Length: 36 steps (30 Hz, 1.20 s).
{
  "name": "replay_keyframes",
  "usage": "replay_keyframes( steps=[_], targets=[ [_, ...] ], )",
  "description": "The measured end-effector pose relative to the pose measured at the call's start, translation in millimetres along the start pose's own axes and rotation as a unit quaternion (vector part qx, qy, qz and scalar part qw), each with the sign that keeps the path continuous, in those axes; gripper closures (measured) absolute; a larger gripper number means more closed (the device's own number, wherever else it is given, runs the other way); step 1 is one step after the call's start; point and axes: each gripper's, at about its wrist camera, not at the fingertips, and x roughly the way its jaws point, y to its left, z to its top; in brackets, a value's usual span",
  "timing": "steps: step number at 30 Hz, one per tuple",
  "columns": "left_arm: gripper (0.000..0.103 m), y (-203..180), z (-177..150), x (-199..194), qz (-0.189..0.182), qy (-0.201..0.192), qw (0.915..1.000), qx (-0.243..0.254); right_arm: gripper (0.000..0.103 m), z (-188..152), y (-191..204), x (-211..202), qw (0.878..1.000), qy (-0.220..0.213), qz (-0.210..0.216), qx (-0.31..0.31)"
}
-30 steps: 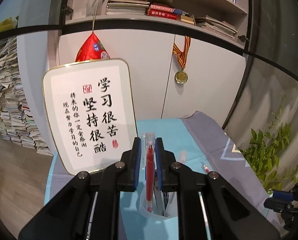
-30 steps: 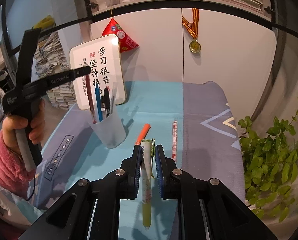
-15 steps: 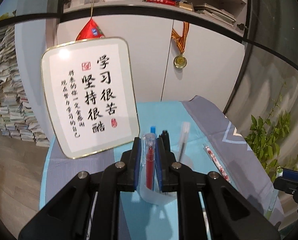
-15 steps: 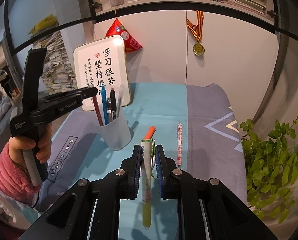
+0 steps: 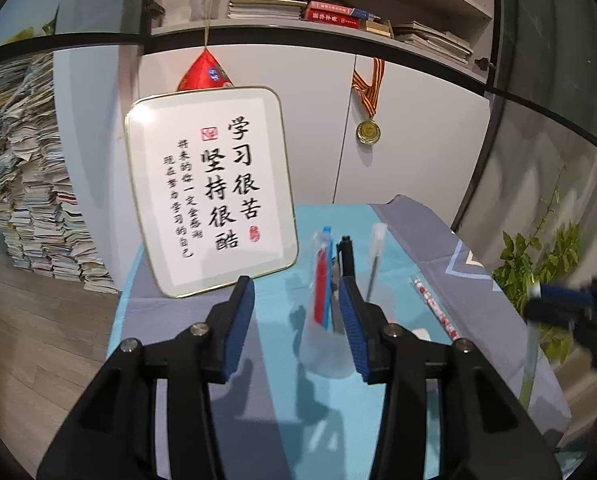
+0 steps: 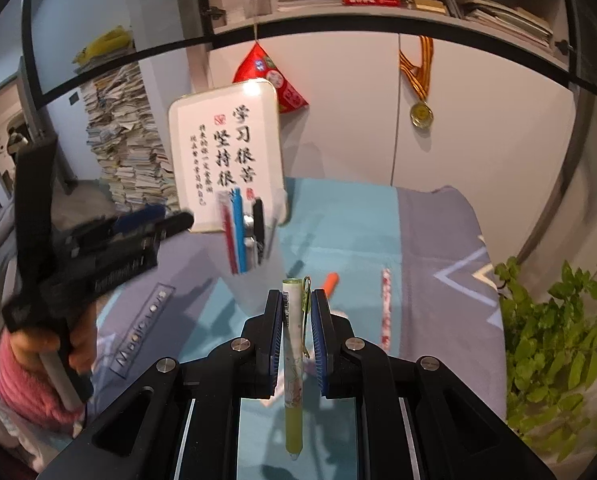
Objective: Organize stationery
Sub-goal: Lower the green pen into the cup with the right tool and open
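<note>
Green-yellow pen (image 6: 293, 364) sits pinched upright in our right gripper (image 6: 298, 312), jaws pressed tight on its barrel. Our left gripper (image 5: 296, 304) has its jaws spread, they've just been opening, nothing gripped, with the red pen (image 5: 320, 280) standing free in the clear cup (image 5: 324, 350) right past them. Further out on the worktop (image 6: 350, 216) lie an orange pen (image 6: 330, 282) and a patterned pen (image 6: 385, 308), with a calligraphy sign (image 5: 214, 188) propped behind.
</note>
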Motion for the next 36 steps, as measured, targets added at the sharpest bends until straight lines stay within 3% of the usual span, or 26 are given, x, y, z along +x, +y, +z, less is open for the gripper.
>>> replay_keyframes(
  steps=[8,13,16,26,36],
  targets=[
    [0.059,15,-35,-13,0.019,0.011,0.9997,-0.007,0.088,42,18,-4,0.998,-0.061,0.011,0.019],
    [0.058,14,-43,-18,0.025,0.01,0.9996,0.011,0.088,66,33,10,0.997,-0.072,0.024,0.014],
    [0.049,17,-46,-21,0.022,0.006,0.9997,0.011,0.088,73,43,19,0.997,-0.08,0.02,0.005],
    [0.049,14,-49,-10,0.016,0.022,0.9995,0.016,0.088,91,42,56,0.994,-0.105,-0.002,0.019],
    [0.049,15,-52,3,0.015,0.036,0.9991,0.016,0.088,90,30,89,0.994,-0.103,-0.01,0.028]
  ],
)
